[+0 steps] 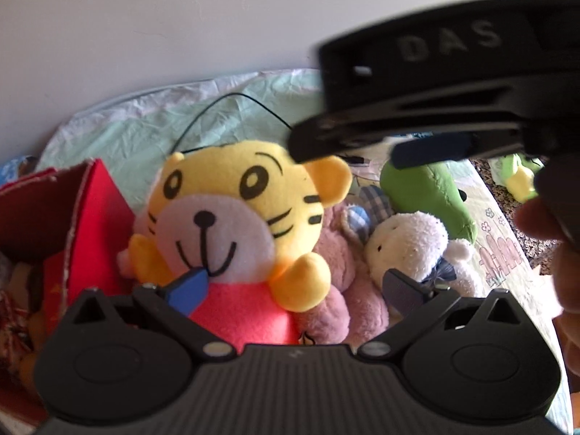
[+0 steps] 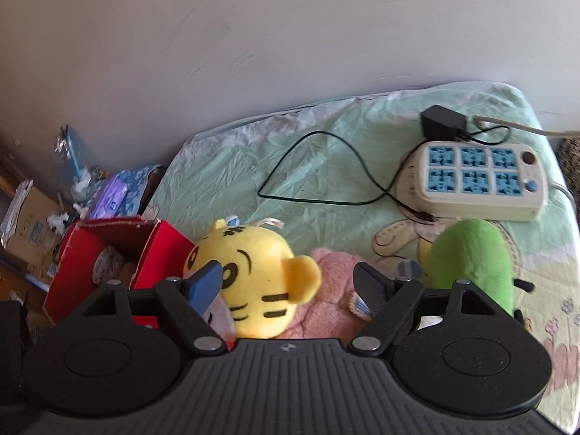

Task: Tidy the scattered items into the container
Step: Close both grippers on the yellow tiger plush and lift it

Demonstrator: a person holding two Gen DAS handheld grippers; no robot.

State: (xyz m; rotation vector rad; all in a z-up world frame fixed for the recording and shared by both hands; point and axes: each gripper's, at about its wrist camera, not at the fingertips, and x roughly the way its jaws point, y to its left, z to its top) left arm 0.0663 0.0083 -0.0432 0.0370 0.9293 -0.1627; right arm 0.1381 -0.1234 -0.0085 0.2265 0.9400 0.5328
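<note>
A yellow tiger plush (image 1: 235,210) (image 2: 253,275) in a pink shirt lies on the bed on top of a pink plush (image 1: 337,272) (image 2: 326,290). Beside them are a white lamb plush (image 1: 409,246) and a green plush (image 1: 431,195) (image 2: 471,264). The red box (image 1: 90,217) (image 2: 108,232) stands open at the left with things inside. My left gripper (image 1: 295,290) is open around the tiger's body, its pads not pressing. My right gripper (image 2: 288,288) (image 1: 346,152) hangs open over the tiger's head, just above the left one.
A white power strip (image 2: 478,177) with a black adapter (image 2: 442,119) and a looped black cable (image 2: 319,166) lies on the green sheet behind the toys. Cardboard clutter (image 2: 32,217) sits beyond the box. A hand (image 1: 543,217) shows at the right edge.
</note>
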